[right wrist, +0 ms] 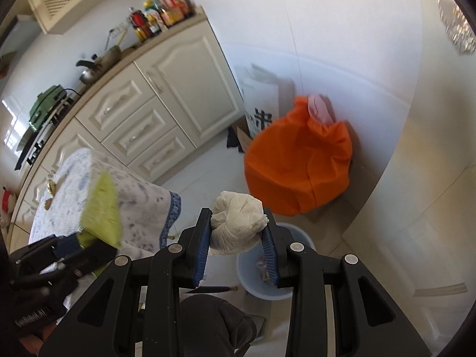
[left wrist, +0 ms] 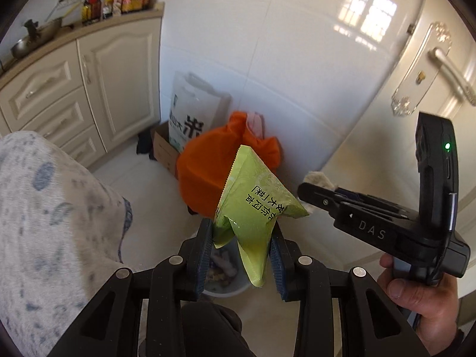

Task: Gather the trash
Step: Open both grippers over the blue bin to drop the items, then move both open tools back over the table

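Note:
My left gripper (left wrist: 242,238) is shut on a crumpled lime-green snack wrapper (left wrist: 253,205), which sticks up between the blue pads. Below it on the floor stands a pale blue trash bin (left wrist: 229,290) with scraps inside. My right gripper (right wrist: 238,235) is shut on a white crumpled tissue ball (right wrist: 236,223), above and just left of the same trash bin (right wrist: 253,282). In the left wrist view the right gripper (left wrist: 315,190) comes in from the right, held by a hand (left wrist: 422,294). In the right wrist view the green wrapper (right wrist: 102,211) shows blurred at lower left.
A full orange bag (right wrist: 297,163) leans in the corner beside a white paper bag (left wrist: 190,113) and a cardboard box (left wrist: 162,148). Cream kitchen cabinets (left wrist: 119,89) with bottles on top run along the left. A cloth-covered table (right wrist: 125,208) is at left, a door (left wrist: 440,68) at right.

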{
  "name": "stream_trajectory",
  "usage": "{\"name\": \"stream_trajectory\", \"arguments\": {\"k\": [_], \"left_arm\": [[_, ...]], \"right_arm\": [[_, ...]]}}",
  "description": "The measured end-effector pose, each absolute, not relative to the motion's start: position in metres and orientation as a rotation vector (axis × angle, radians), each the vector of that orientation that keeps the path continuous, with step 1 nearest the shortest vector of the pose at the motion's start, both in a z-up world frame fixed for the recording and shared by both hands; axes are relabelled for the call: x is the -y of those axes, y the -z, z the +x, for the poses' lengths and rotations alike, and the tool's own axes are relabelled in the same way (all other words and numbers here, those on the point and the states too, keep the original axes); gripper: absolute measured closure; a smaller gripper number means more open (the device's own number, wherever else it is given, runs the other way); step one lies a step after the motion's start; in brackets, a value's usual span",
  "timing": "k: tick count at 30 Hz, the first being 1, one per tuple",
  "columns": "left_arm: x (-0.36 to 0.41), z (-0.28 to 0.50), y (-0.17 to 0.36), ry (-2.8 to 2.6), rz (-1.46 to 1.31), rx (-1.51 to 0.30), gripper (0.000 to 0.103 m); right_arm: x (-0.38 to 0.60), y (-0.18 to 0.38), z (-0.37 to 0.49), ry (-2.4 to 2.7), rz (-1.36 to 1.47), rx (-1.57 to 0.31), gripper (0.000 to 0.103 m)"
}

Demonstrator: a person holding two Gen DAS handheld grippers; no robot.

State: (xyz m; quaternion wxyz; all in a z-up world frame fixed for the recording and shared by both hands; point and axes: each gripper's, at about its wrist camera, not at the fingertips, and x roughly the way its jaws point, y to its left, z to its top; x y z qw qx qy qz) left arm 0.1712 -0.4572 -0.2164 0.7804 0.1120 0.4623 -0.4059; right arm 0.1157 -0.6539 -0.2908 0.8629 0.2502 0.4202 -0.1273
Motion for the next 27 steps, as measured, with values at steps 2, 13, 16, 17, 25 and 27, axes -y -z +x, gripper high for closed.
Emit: {"name": "stream_trajectory", "arguments": {"k": [2,13,16,17,25,27], "left_arm": [[0.474,0.179,0.226,0.881,0.270,-1.032,0.068],[0.518,0.179,0.244,0.832,0.434,-1.028,0.006],[0.510,0.174,0.242,0.819,0.425,-1.012,0.005],[0.502,0.172,0.239,0.817,0.419,-1.002,0.002],[0.447,0.147,0.188,0.808,0.354,-0.885,0.001],[0.432,0.140,0.173,0.803,0.329,-0.850,0.001]], "right_arm": [[0.659,0.302,0.121,0.269,0.541,-0.903,0.069],[0.676,0.334,0.124,0.298,0.628,-0.945,0.025],[0.675,0.333,0.122,0.327,0.622,-0.939,0.000],[0.675,0.331,0.121,0.338,0.617,-0.935,0.000],[0.661,0.304,0.115,0.355,0.581,-0.902,0.000],[0.654,0.293,0.115,0.348,0.569,-0.886,0.000]]}}
